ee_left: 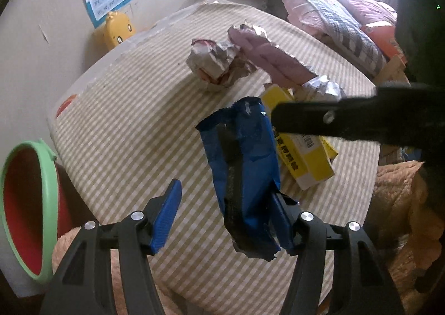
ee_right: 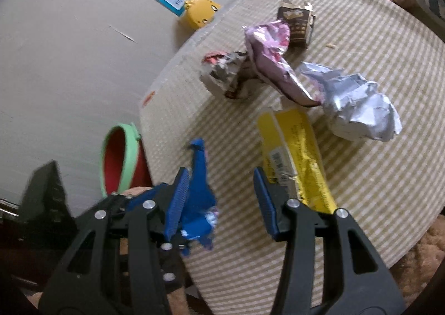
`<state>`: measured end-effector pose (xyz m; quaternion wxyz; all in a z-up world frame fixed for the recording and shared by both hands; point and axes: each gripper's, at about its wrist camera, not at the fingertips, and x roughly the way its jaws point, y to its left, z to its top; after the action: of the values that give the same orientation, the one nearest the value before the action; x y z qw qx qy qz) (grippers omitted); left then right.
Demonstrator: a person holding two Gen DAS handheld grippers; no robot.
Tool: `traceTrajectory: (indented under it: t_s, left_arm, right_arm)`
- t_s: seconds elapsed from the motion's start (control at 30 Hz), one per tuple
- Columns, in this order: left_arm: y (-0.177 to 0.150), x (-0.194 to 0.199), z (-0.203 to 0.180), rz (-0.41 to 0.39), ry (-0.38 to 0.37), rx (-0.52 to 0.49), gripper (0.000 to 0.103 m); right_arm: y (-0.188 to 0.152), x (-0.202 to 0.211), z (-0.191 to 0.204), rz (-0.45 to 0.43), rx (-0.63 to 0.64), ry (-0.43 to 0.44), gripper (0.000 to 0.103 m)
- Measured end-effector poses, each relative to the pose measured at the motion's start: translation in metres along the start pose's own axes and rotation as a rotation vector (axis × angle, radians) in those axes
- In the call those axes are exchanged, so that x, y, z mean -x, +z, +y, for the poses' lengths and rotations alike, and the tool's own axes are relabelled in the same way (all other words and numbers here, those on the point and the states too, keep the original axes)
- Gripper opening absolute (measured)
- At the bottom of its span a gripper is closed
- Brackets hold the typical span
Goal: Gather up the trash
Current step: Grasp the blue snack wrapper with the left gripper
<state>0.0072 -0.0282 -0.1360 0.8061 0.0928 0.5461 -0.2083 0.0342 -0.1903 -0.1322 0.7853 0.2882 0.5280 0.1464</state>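
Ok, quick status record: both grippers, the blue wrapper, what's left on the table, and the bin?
left gripper: open; blue wrapper rests against one finger, not pinched
right gripper: open; wrapper beside one finger, not pinched
blue wrapper: off the table, above its near edge; what supports it is unclear
on table: yellow box, pink wrapper, silver foil, crumpled wrapper, brown carton
bin: red, green rim, beside the table

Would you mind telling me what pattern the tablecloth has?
The tablecloth has narrow beige-and-white stripes, clearest in the left wrist view.
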Motion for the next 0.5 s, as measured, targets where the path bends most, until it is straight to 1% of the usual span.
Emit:
traceTrajectory:
  t_s: [0.07, 0.17, 0.2, 0.23, 0.3, 0.33, 0.4, 0.5]
  left_arm:
    - [0.000, 0.000, 0.000, -0.001, 0.004, -0.003, 0.058]
    - [-0.001, 0.004, -0.003, -0.022, 0.003, -0.014, 0.058]
    - [0.000, 0.006, -0.004, -0.035, -0.002, -0.017, 0.058]
    - [0.000, 0.008, -0.005, -0.044, -0.007, -0.020, 0.058]
    - [0.000, 0.013, -0.005, -0.065, -0.014, -0.026, 0.058]
    - [0.000, 0.014, -0.005, -0.069, -0.017, -0.026, 0.058]
    - [0.001, 0.016, -0.003, -0.070, -0.033, -0.018, 0.058]
    - [-0.003, 0.019, 0.001, -0.065, -0.055, -0.007, 0.060]
  right_arm:
    - [-0.001, -0.003, 0.007, 0.015, 0.026, 0.027, 0.052]
    - [-0.005, -0.009, 0.016, 0.041, 0.072, 0.045, 0.051]
    - [-0.006, -0.010, 0.018, 0.045, 0.083, 0.044, 0.046]
    - [-0.006, -0.013, 0.020, 0.053, 0.091, 0.046, 0.033]
    - [-0.006, -0.016, 0.020, 0.053, 0.084, 0.040, 0.018]
    - [-0.005, -0.016, 0.017, 0.046, 0.069, 0.035, 0.013]
    - [-0.004, -0.013, 0.008, 0.034, 0.035, 0.031, 0.012]
    - [-0.003, -0.011, 0.001, 0.015, 0.011, -0.016, 0.011]
